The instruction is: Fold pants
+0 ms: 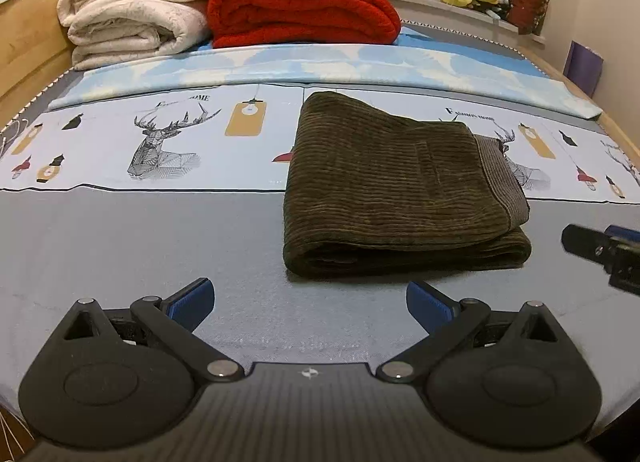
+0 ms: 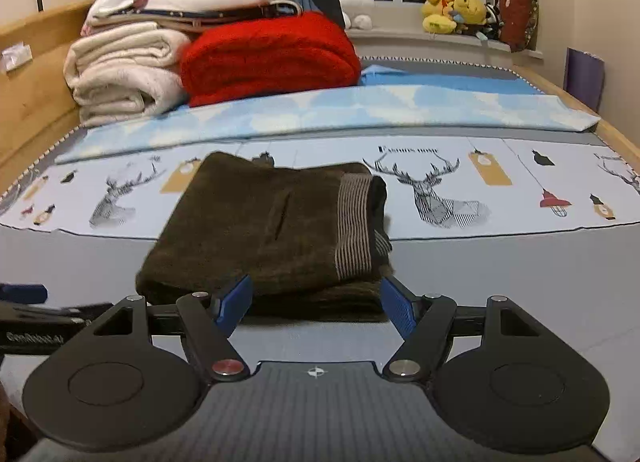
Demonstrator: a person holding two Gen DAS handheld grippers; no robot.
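The pants [image 1: 404,189] are lying folded into a thick, dark olive corduroy bundle on the bed [image 1: 140,238], sitting right of centre in the left wrist view and spanning the grey sheet and the pale band printed with stags. Their ribbed, striped waistband [image 2: 354,221] is facing the right side of the frame, and the rounded fold is facing the bottom edge.

The left gripper [image 1: 310,308] is hovering at the bottom of its own view with its blue-padded fingers [image 1: 190,304] spread wide, nothing between them – only bare grey sheet. It is sitting apart from the bundle, just short of the near fold.

The right gripper [image 2: 316,304] is occupying the lower centre of the right wrist view, its jaws also standing wide. The near edge of the pants is lying between the blue pads [image 2: 394,306], but the pads are not pressing on the cloth – a gap is showing on both sides. The tip of this gripper is also peeking in at the right edge of the left wrist view.

At the upper left of both views, a cream blanket [image 1: 132,17] and a red blanket [image 1: 300,9] are resting side by side, touching, behind a light blue cover [image 1: 360,65]. Yellow plush toys [image 2: 456,13] are crowding the sill at the upper right.
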